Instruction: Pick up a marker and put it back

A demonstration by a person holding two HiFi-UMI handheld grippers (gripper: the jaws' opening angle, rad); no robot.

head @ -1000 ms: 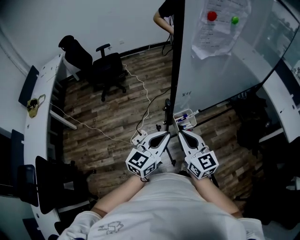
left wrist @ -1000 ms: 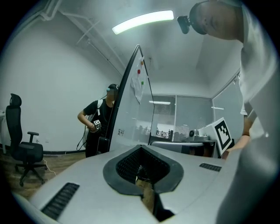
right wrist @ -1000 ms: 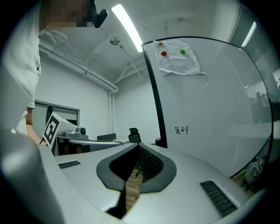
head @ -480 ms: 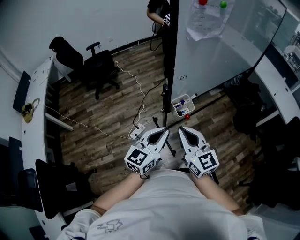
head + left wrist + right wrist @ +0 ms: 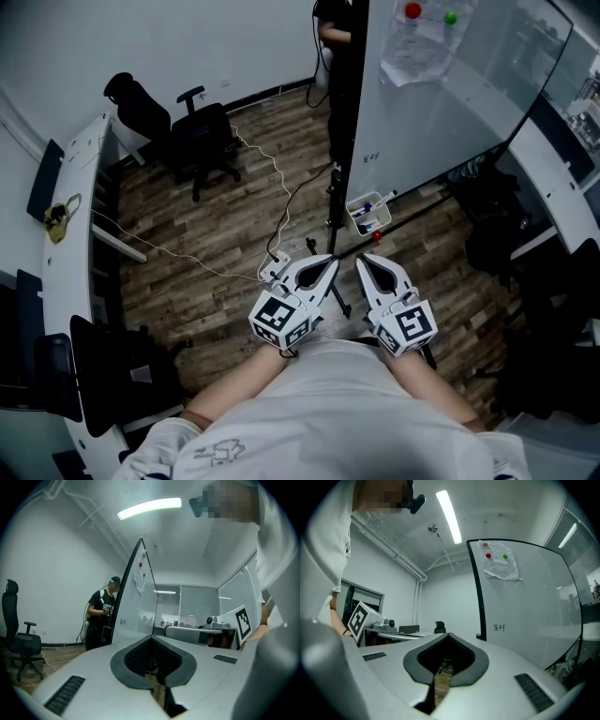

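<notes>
A small clear tray (image 5: 367, 214) with several markers hangs at the foot of the whiteboard (image 5: 441, 103), on its black stand. My left gripper (image 5: 333, 262) and right gripper (image 5: 362, 262) are held side by side close to my body, tips pointing toward the tray and a short way before it. Both are shut with nothing between their jaws. In the left gripper view the left gripper (image 5: 151, 638) points at the whiteboard's edge (image 5: 136, 602). The right gripper (image 5: 448, 634) faces the board's white face (image 5: 525, 602). No marker shows in either gripper view.
A person (image 5: 333, 23) stands behind the board, also visible as a person (image 5: 104, 613) in dark clothes. Two black office chairs (image 5: 202, 136) stand at the back left. A white cable (image 5: 281, 187) runs over the wooden floor to a power strip (image 5: 275, 275). Curved white desks (image 5: 75, 216) flank both sides.
The head view has shifted a little, so the tray and board sit slightly differently in the picture. Both grippers keep the same shut pose near my body.
</notes>
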